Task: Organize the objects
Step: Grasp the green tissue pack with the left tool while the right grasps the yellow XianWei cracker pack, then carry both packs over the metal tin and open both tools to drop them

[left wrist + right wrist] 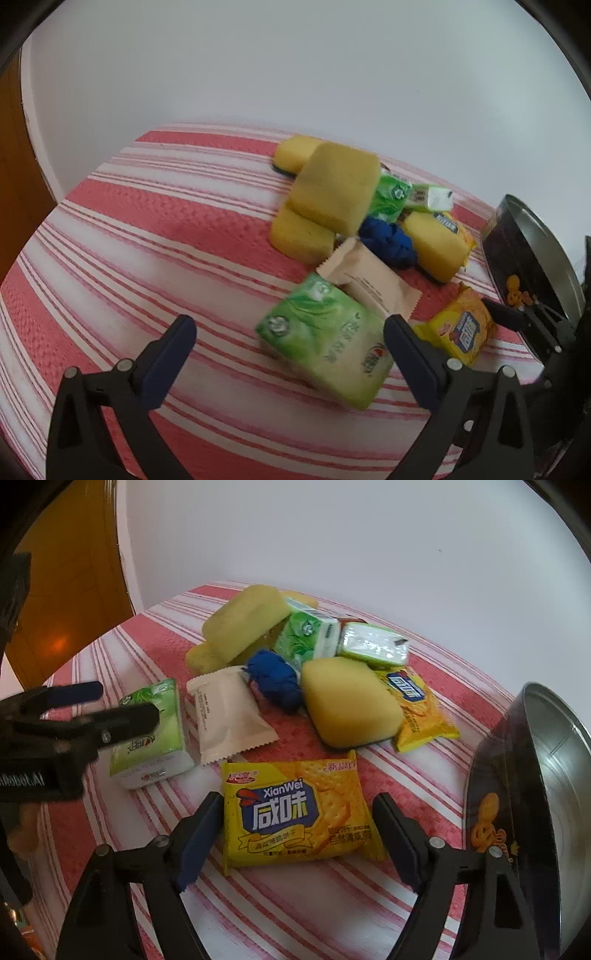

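On the red-and-white striped cloth (pixel 147 229) lies a green tissue pack (pixel 325 343) between the fingers of my left gripper (pixel 290 343). The pack sits close to the right finger and far from the left one, so the jaws stand wide open. In the right wrist view, a yellow cracker pack (pixel 299 812) lies flat between the fingers of my right gripper (pixel 297 834). Its left edge is at the left pad and a small gap shows on the right; the gripper is open. My left gripper (pixel 127 700) shows there over the tissue pack (pixel 151 731).
Behind lies a pile: several yellow sponges (pixel 332 188), a blue cloth bundle (pixel 275 679), a beige packet (pixel 225 716), two small green tissue packs (pixel 306 635), and another cracker pack (pixel 417 705). A dark round tin (pixel 517 775) stands at the right edge. A white wall is behind.
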The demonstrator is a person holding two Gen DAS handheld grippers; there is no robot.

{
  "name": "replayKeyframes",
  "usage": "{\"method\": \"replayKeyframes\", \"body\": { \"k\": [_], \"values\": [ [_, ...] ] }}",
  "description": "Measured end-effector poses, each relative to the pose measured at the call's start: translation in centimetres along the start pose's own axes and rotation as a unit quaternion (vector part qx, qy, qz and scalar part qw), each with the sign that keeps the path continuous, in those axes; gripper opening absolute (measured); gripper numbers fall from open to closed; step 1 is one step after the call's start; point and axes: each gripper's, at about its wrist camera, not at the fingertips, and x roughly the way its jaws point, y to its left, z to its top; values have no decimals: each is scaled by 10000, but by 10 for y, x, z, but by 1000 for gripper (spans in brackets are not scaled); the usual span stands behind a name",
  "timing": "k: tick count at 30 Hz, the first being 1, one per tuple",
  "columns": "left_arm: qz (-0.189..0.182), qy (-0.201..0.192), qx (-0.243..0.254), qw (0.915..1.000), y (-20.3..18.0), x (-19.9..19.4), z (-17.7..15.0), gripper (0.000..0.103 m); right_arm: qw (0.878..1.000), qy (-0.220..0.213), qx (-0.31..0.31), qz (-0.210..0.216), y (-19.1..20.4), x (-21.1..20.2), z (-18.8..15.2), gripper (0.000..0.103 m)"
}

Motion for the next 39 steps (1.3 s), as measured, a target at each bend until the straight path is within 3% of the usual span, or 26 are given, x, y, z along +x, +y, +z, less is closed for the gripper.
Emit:
{"method": "replayKeyframes", "body": {
  "k": [2, 6, 10, 15, 22, 28, 35, 39],
  "values": [
    [62, 20, -50, 10000, -3, 4, -1, 103, 9999, 24, 70, 76, -5, -2, -1, 73],
    [55, 52, -11, 10000, -10, 5, -2, 103, 9997, 54, 226, 63, -16, -7, -5, 72],
    [-65, 303, -179, 9994, -15, 14, -1, 103, 9986, -215, 490, 39, -28, -23, -1, 72],
    [536, 145, -141, 9984, -23, 23, -6, 89, 9968, -433, 663, 64, -30, -33, 1, 72],
    [256, 19, -298, 9992, -10, 13, -12, 87, 9948, -654, 770, 122, -32, -46, 0, 72],
    [294, -556, -272, 9976, -5, -14, -14, 87, 9852, -1379, 981, 266, -41, -79, -1, 72],
    [-35, -1553, 447, 9869, -46, -56, -4, 87, 9703, -2013, 1212, -569, -71, -128, -16, 72],
    [-507, -1817, 833, 9785, -83, -67, 4, 87, 9581, -2182, 1423, -1192, -104, -149, -38, 72]
  ]
}}
